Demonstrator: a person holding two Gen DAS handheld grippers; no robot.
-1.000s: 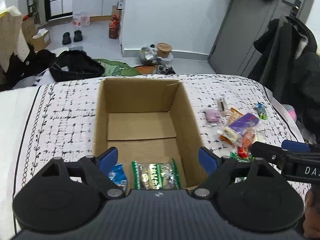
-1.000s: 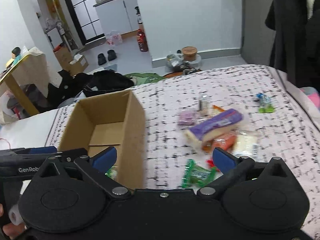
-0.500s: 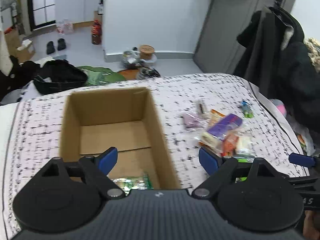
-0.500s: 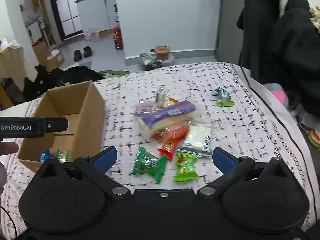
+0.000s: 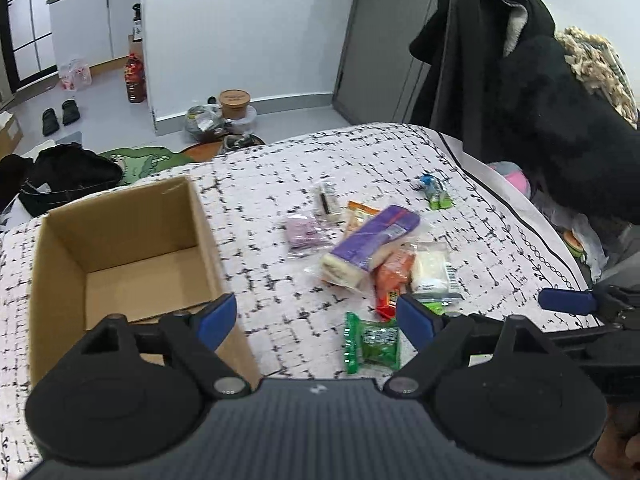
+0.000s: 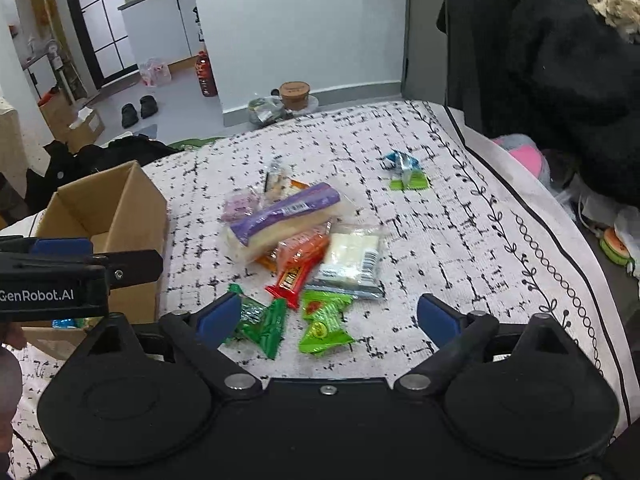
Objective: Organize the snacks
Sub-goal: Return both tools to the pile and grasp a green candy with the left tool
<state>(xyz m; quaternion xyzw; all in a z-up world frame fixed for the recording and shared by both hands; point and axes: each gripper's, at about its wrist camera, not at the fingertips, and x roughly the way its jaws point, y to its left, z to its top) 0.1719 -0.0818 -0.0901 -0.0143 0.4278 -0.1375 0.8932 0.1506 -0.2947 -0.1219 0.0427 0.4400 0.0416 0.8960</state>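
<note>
An open cardboard box [image 5: 120,248] [image 6: 120,208] stands on the left of the patterned cloth. A pile of snacks lies right of it: a purple-wrapped loaf [image 5: 372,246] [image 6: 280,220], an orange-red packet [image 5: 390,284] [image 6: 298,266], a white packet [image 5: 430,270] [image 6: 352,258], a dark green packet [image 5: 372,342] [image 6: 262,322] and a light green packet [image 6: 324,322]. My left gripper [image 5: 316,320] is open and empty above the box's right wall and the dark green packet. My right gripper [image 6: 326,316] is open and empty just above the green packets.
A blue and green candy pair [image 5: 434,192] [image 6: 406,172] lies apart at the far right. A pink packet [image 5: 304,232] and a small clear packet [image 5: 326,200] lie behind the pile. Dark coats [image 5: 540,100] hang at the right edge. The floor beyond holds bags and shoes.
Both grippers have swung right, away from over the box toward the snack pile. The box has slid to the left of both views. Both stay open and empty.
</note>
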